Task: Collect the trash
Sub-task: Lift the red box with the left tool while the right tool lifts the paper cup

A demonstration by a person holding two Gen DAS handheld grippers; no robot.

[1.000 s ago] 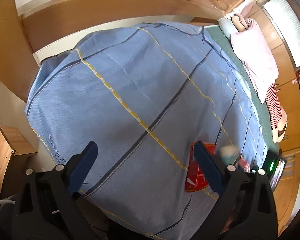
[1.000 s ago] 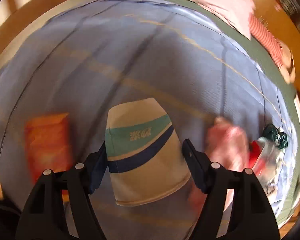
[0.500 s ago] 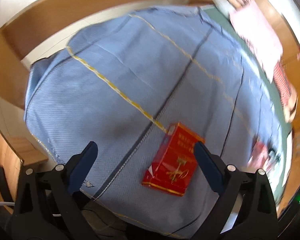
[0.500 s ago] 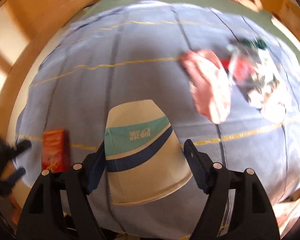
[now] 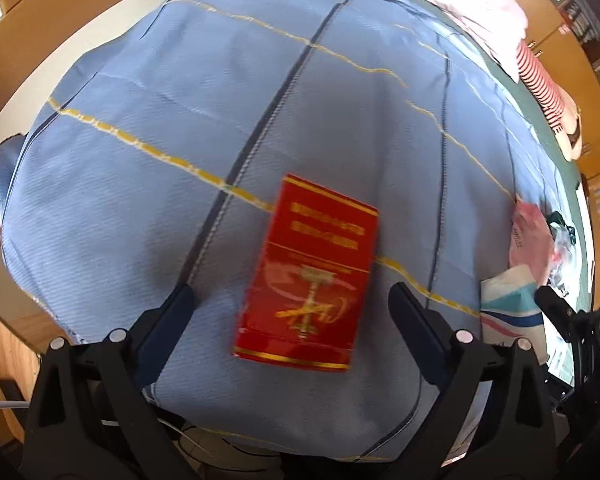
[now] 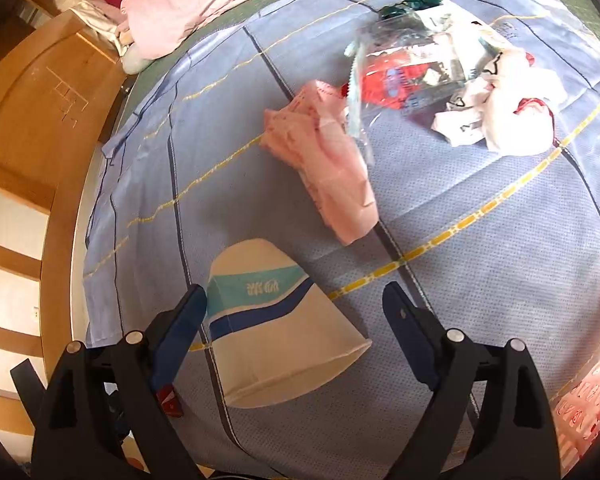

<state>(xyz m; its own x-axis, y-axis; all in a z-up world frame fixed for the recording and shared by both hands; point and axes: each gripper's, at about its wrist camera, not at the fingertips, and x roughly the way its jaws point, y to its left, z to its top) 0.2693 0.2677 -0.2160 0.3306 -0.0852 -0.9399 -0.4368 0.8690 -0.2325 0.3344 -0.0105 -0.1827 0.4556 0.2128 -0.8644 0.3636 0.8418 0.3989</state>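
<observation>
Blue checked cloth [image 5: 148, 168] with yellow and dark lines covered the bed under both grippers; on the left side, the left gripper [image 5: 290, 306] pointed steeply down with its jaws spread wide, pressing on nothing; a red carton with gold print [image 5: 312, 280] lay flat on the cloth between the two fingers, touching neither as far as the blurred view showed; at the right edge of that view a paper cup [image 5: 508, 308] showed beside the right gripper's black body. Further right, the right gripper [image 6: 294, 308] stood with its jaws parted, having just been opening; the paper cup [image 6: 276, 328], white with a teal band and a dark blue stripe, lay tipped on its side between them on the cloth, its left side against or just beside the left finger and well clear of the right one. Beyond it lay a crumpled pink wrapper [image 6: 328, 160]; past that, to the right, a clear plastic bag with red packaging inside [image 6: 404, 68] and crumpled white paper [image 6: 504, 112]; a pink pillow [image 6: 196, 4] rested at the far left end.
</observation>
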